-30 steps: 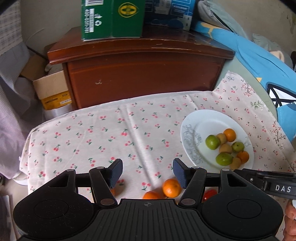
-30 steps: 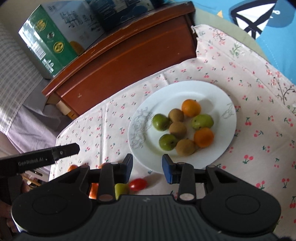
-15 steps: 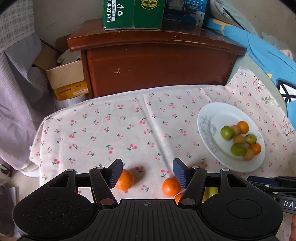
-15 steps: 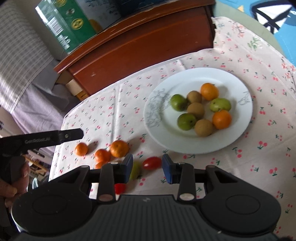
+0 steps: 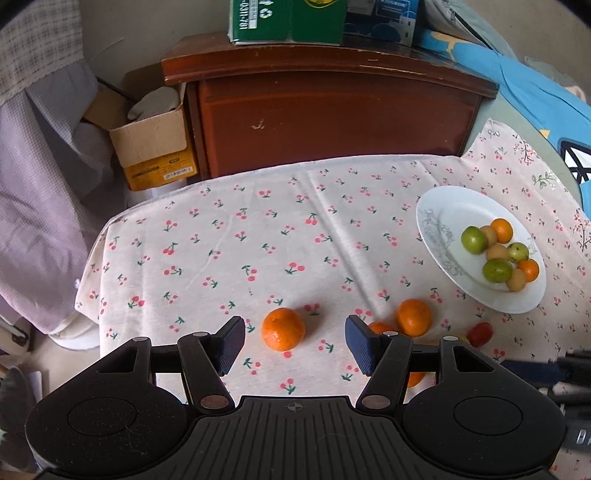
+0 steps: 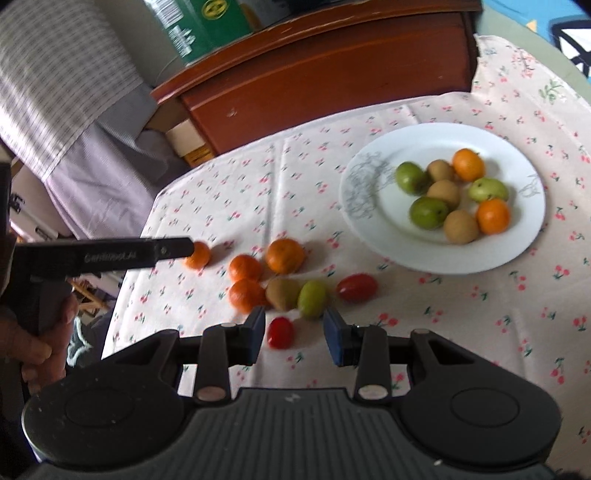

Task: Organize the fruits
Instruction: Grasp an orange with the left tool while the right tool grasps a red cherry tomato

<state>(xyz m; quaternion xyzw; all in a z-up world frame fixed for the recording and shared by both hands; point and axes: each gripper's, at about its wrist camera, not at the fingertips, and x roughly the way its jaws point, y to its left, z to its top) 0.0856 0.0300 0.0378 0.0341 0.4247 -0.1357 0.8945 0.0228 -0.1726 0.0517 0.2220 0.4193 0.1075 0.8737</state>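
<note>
A white plate (image 5: 443,214) (image 6: 373,221) holds several green, brown and orange fruits at the right of the cherry-print cloth. Loose fruit lies on the cloth near the front edge. My left gripper (image 5: 294,343) is open and empty, with a lone tangerine (image 5: 283,328) (image 6: 198,255) just ahead between its fingers. More tangerines (image 5: 413,317) lie to its right. My right gripper (image 6: 294,334) is open and empty above a red cherry tomato (image 6: 280,332). A green fruit (image 6: 312,298), a kiwi (image 6: 282,293) and another tomato (image 6: 357,287) lie just beyond it.
A brown wooden cabinet (image 5: 332,122) stands behind the table with a green box (image 5: 288,18) on top. A cardboard box (image 5: 151,147) sits at its left. Blue bedding (image 5: 535,99) lies at the right. The cloth's left edge (image 5: 92,280) drops off.
Both grippers have pulled back and to the left. The loose fruit near the front edge has come into full view. The lone tangerine now sits between my left fingers.
</note>
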